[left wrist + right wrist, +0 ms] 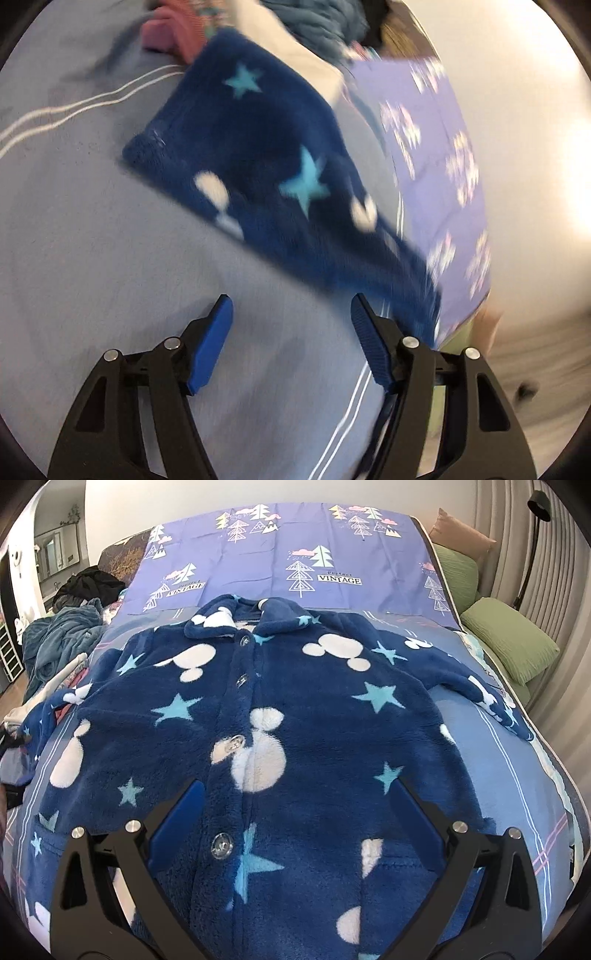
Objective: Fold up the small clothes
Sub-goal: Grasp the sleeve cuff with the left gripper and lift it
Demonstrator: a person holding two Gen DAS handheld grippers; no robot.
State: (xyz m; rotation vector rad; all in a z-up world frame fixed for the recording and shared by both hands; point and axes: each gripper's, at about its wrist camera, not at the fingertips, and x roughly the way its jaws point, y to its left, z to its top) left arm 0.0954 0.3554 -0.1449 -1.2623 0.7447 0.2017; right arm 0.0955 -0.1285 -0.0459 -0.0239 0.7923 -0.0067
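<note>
Item: fleece jacket, spread flat on bed, buttoned front up, collar far.

Left gripper: jaws spread, empty; I see sleeve ahead, long axis diagonal, cuff upper left.

Right gripper: jaws spread over hem, not pinching.

Left nearer sleeve.

Left wrist view motion-blurred with bright glare at right, right wrist view sharp, evenly lit, fisheye-curved edges
</note>
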